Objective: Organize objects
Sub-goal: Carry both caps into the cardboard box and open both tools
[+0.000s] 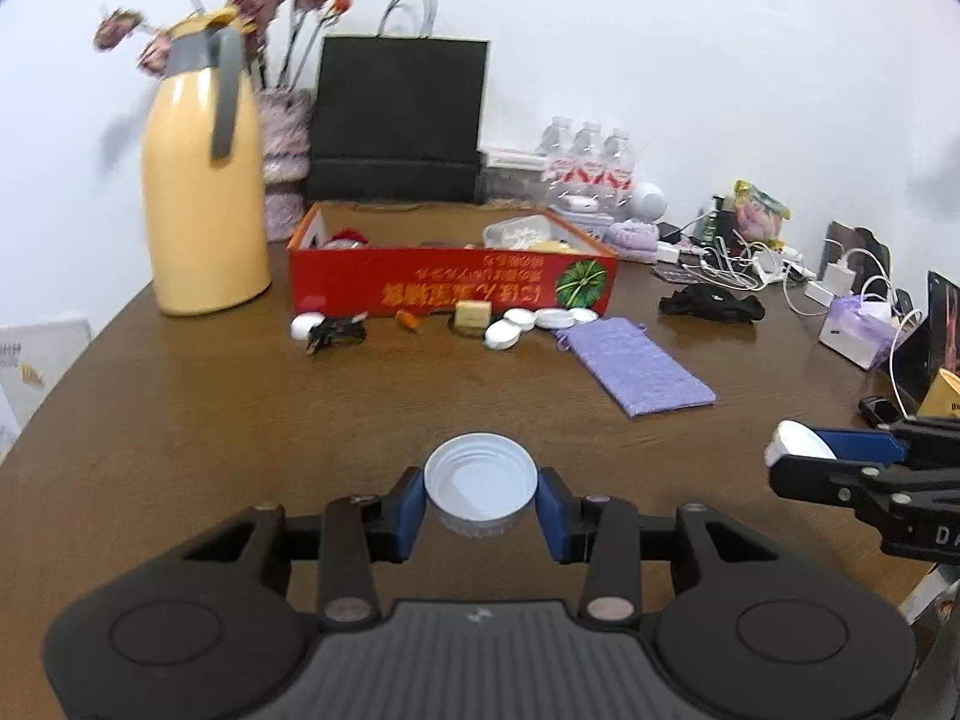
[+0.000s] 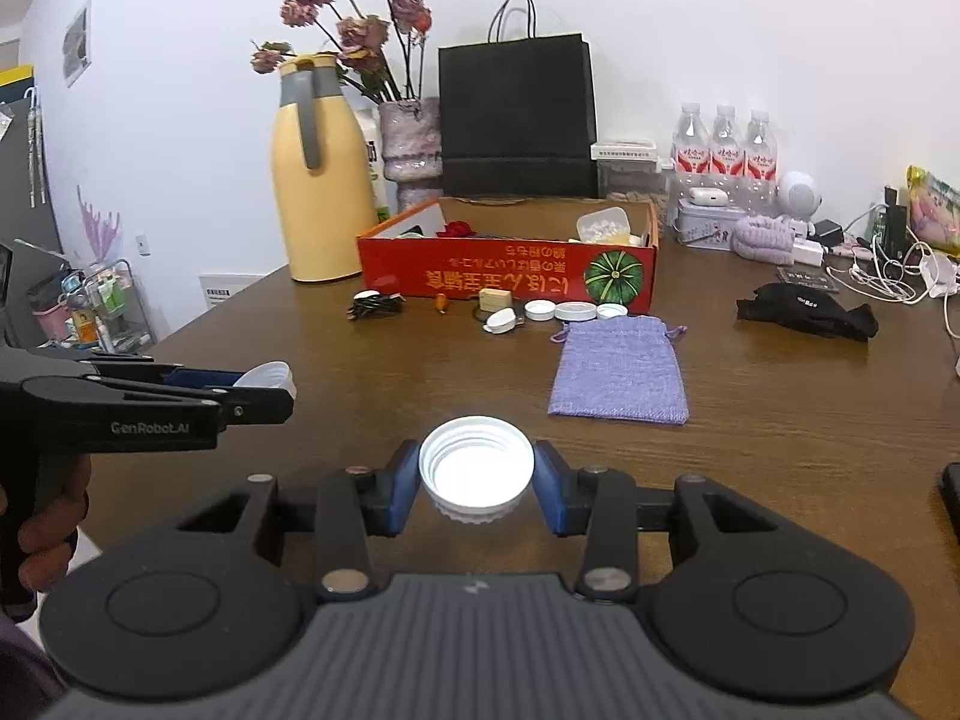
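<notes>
The left tongs [image 1: 480, 495] pinch a white lid [image 1: 480, 483], open side up, between their blue pads, held above the brown counter [image 1: 240, 420]. The right tongs [image 2: 476, 483] pinch a second lid [image 2: 476, 468] the same way. Each pair shows at the edge of the other's view, so the two are side by side and apart.

Ahead, bare counter lies between the tongs and a red box [image 2: 510, 276], open at the top with small things inside. Along the box's near wall runs a row of loose items: a black tangle of cord [image 2: 375, 305] with a white piece just beside it, a small orange thing [image 2: 442, 302], a wooden block [image 2: 495, 300], and four more white lids [image 2: 555, 311] close together. A purple pouch [image 2: 621, 369] lies flat nearer the tongs, to the right of the row, between the right tongs and the box's right end.

Left of the box stands a yellow jug [image 2: 318, 180], with a vase of dried roses [image 2: 414, 138] and a black bag [image 2: 519, 114] behind. To the right are water bottles [image 2: 726, 144], a tin [image 2: 705, 225], a black cloth [image 2: 804, 309] and a heap of chargers and white cables [image 2: 888, 270].
</notes>
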A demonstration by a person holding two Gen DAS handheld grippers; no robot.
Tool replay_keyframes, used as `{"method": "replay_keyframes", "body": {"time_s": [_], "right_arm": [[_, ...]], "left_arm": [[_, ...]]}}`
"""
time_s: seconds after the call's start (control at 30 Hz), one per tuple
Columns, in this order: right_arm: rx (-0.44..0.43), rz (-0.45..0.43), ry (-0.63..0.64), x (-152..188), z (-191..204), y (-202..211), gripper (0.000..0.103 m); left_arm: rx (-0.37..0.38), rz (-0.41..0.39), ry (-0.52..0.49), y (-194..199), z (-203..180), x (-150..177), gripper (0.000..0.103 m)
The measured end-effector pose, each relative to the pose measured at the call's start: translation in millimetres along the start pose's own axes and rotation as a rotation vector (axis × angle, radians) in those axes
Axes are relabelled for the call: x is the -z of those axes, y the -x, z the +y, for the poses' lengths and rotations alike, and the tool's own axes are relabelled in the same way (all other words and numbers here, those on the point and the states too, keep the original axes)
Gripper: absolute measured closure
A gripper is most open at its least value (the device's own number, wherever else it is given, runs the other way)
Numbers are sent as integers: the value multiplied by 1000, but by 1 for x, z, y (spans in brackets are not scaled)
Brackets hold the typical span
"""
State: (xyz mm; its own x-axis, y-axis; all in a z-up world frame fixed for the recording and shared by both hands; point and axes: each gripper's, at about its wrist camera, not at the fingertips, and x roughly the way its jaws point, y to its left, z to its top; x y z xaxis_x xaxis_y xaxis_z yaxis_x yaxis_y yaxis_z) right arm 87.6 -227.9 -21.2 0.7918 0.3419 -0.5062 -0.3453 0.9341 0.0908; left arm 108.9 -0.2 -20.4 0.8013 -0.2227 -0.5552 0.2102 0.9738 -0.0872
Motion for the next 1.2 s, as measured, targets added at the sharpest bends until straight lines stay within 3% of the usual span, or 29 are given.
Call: {"method": "replay_keyframes", "body": {"time_s": [0.27,0.4,0.5,0.63,0.7,0.83,0.93,0.97,1.0,1.03,1.07,1.13,1.2], "right_arm": [[9,-2,-14,-4,-1,-10,62],[-20,-87,-34,-43,-18,-31,62],[-56,-131,-43,-92,-36,-67,62],[-6,-176,39,-169,-48,-146,62],[3,-170,23,-200,-58,-201,62],[-30,9,-52,-237,-72,-312,62],[26,83,-91,-245,-77,-372,61],[52,97,-95,-243,-76,-385,50],[81,115,-95,-242,-76,-397,26],[101,136,-85,-239,-76,-406,22],[84,144,-81,-240,-77,-407,26],[58,128,-87,-238,-80,-404,16],[42,141,-106,-238,-86,-406,15]], "left_arm": [[7,-3,24,-7,17,-9,64],[116,-48,71,-28,46,-62,65],[122,-83,38,-60,65,-121,65],[51,-79,-25,-131,80,-184,64],[-15,-28,-39,-176,88,-201,65],[-43,75,-25,-258,107,-224,64],[-137,109,-28,-301,114,-225,63],[-149,122,-23,-310,117,-222,60],[-138,117,-22,-315,119,-220,60],[-113,102,-40,-316,119,-217,50],[-89,97,-57,-315,118,-215,41],[-80,93,-60,-311,114,-213,36],[-91,90,-31,-310,116,-216,35]]}}
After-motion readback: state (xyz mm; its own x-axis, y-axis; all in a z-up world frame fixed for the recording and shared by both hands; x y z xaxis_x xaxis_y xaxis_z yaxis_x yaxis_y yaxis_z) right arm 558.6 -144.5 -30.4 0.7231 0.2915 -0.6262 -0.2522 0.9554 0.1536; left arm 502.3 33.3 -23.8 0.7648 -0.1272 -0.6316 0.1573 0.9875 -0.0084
